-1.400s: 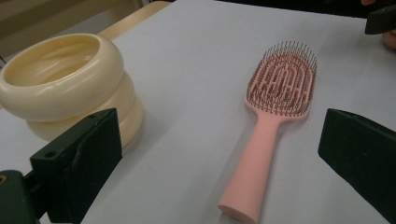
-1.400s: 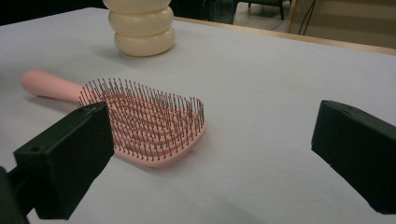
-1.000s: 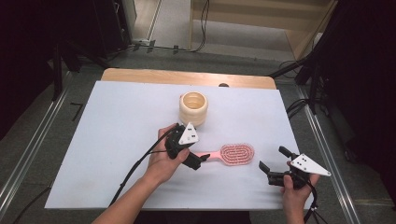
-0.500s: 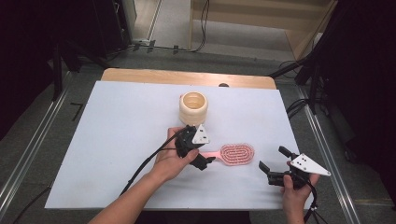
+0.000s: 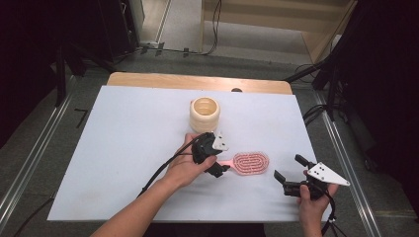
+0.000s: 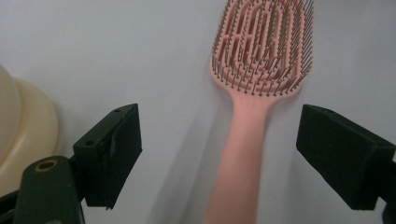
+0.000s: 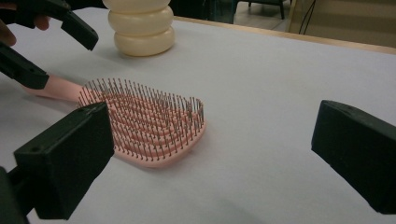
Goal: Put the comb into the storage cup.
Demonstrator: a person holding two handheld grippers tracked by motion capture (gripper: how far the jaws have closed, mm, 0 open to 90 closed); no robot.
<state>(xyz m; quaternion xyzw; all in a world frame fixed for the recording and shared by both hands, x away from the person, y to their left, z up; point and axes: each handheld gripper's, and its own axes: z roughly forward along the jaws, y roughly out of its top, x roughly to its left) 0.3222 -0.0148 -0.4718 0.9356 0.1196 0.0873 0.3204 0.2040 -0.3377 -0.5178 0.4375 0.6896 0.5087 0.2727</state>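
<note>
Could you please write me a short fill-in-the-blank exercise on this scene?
1. The brush lies with its bristles facing ____.
2. The left gripper straddles the brush's ____, its jaws having just been closing.
3. The colour of the brush is ____.
4. The cream holder stands ____ the brush from the person.

Missing words: up; handle; pink; beyond

We find the hairbrush [image 6: 254, 88] to be smooth pink plastic with thin, stiff bristles. The cream holder [image 5: 204, 113] looks like glossy plastic. The bench [image 5: 123, 133] has a matt white cover over a wooden edge. The fingers [image 6: 112, 154] carry matt black pads.
</note>
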